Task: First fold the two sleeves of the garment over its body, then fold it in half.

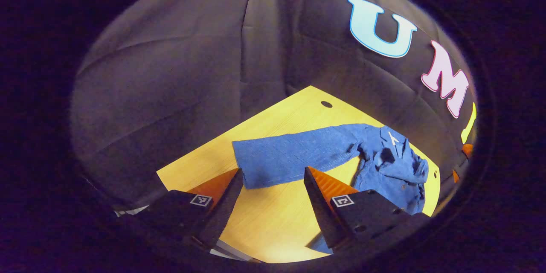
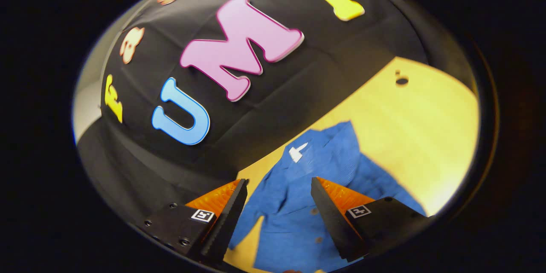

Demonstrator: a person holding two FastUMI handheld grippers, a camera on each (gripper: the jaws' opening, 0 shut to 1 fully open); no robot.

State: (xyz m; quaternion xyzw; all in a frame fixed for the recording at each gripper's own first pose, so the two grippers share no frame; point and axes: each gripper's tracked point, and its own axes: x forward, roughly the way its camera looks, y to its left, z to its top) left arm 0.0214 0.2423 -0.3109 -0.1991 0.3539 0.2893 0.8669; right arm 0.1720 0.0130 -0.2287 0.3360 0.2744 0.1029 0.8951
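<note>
We start from the wooden table (image 1: 273,226), whose pale top carries the whole job and runs back to the black cloth wall (image 1: 170,72) of the booth. On it lies the blue garment (image 1: 384,166), a buttoned shirt with its collar toward the wall; in the left gripper view one sleeve (image 1: 290,158) stretches flat and straight out to the side, well away from the body, so we judge that sleeve fold not yet made, and the body looks rumpled rather than smoothed. The other sleeve we cannot place with certainty in the right gripper view, so we judge that both sleeve folds and the final halving remain. Our left gripper (image 1: 273,179) hovers above the sleeve's cuff end with its jaws wide and nothing between them; our right gripper (image 2: 279,187) hangs over the shirt's front, likewise spread wide and empty. Small holes (image 1: 326,104) dot the tabletop, and nothing else crowds the cloth.
</note>
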